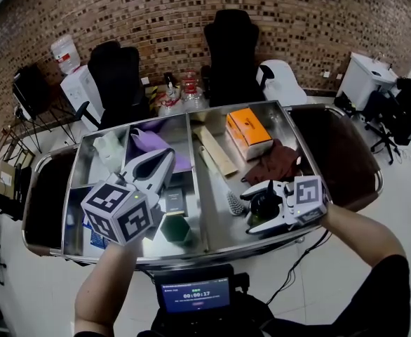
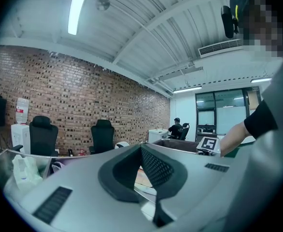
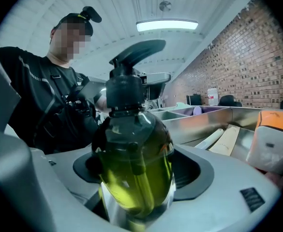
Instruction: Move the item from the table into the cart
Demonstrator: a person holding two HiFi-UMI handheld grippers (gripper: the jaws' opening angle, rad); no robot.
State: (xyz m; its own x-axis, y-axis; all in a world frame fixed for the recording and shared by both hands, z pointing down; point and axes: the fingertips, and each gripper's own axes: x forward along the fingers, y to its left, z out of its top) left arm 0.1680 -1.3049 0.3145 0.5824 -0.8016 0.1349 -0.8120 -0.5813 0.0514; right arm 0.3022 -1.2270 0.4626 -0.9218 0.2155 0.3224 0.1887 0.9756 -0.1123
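**Over the cart's right bin, the pump bottle sits between slackened jaws**

At the near edge of the steel cart (image 1: pixel 191 112), the right gripper (image 1: pixel 256 211) is low inside the right-hand compartment. The pump bottle (image 3: pixel 134 168), clear and half full of yellow-green liquid, stands between its jaws. From where I stand, the jaws are spread around the bottle's belly. The pad on one side shows a sliver of space, so the claw looks released rather than clamped. The bottle leans a little, with its dark pump head pointing up and away.

That compartment already holds an orange box (image 1: pixel 247 128) at the far end, with a long pale box (image 1: pixel 216 152) lying slantwise just beside it. A maroon cloth (image 1: pixel 275 163) is bunched up near the gripper. A small white bristly thing (image 1: pixel 234 203) lies just left of the bottle.

Across the middle divider (image 1: pixel 191 174), the left compartment holds a white bag (image 1: pixel 109 149) and a purple item (image 1: pixel 153 144) at the back. Toward the front are a small dark box (image 1: pixel 173 201) and a green box (image 1: pixel 175 228).

The left gripper (image 1: pixel 165 161) hangs above that left side with its jaws clenched together on nothing.
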